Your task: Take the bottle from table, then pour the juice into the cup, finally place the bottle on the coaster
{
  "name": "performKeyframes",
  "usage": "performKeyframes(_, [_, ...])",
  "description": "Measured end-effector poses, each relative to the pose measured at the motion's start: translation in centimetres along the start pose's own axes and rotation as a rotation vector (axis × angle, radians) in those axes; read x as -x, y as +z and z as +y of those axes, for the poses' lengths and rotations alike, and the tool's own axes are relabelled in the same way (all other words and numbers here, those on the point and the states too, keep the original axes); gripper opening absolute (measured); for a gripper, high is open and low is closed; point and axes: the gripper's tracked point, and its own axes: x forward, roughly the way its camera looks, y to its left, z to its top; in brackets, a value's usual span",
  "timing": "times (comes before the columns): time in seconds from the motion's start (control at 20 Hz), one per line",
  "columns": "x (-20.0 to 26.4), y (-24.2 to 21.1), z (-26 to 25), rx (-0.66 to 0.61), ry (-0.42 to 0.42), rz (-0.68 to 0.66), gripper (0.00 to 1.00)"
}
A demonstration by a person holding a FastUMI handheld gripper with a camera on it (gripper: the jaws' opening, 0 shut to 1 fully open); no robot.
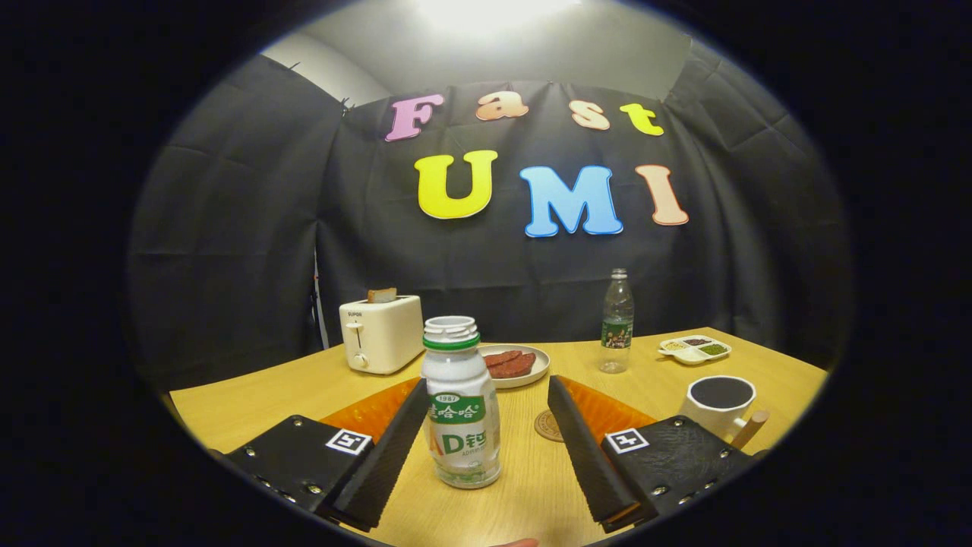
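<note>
A small white juice bottle (pixel 460 403) with a green band and no cap stands upright on the wooden table (pixel 524 494), between my fingers and close to the left one. My gripper (pixel 486 391) is open, with a wide gap left on the bottle's right side. A round brown coaster (pixel 547 425) lies just past the right finger's inner edge, partly hidden by it. A white cup (pixel 718 403) with a dark inside and a wooden handle stands to the right, beyond the right finger.
Behind the bottle are a plate (pixel 515 365) with reddish-brown food and a white toaster (pixel 380 333) holding a slice. A clear water bottle (pixel 616 322) and a small divided dish (pixel 694 349) stand at the back right. An orange mat (pixel 372 410) lies under the fingers.
</note>
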Motion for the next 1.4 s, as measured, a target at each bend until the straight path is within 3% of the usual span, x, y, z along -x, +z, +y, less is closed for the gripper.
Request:
performKeyframes(0.5, [-4.5, -3.7, 1.7, 0.012, -0.003, 0.072, 0.96])
performKeyframes(0.55, [-4.9, -3.9, 1.6, 0.009, -0.011, 0.073, 0.93])
performKeyframes(0.65, [-5.1, -3.9, 1.5, 0.0, -0.024, 0.065, 0.79])
performKeyframes(0.85, [-5.0, -3.9, 1.3, -0.024, -0.034, 0.055, 0.71])
performKeyframes(1.4, [-3.4, -0.5, -1.8, -0.377, 0.001, -0.04, 0.67])
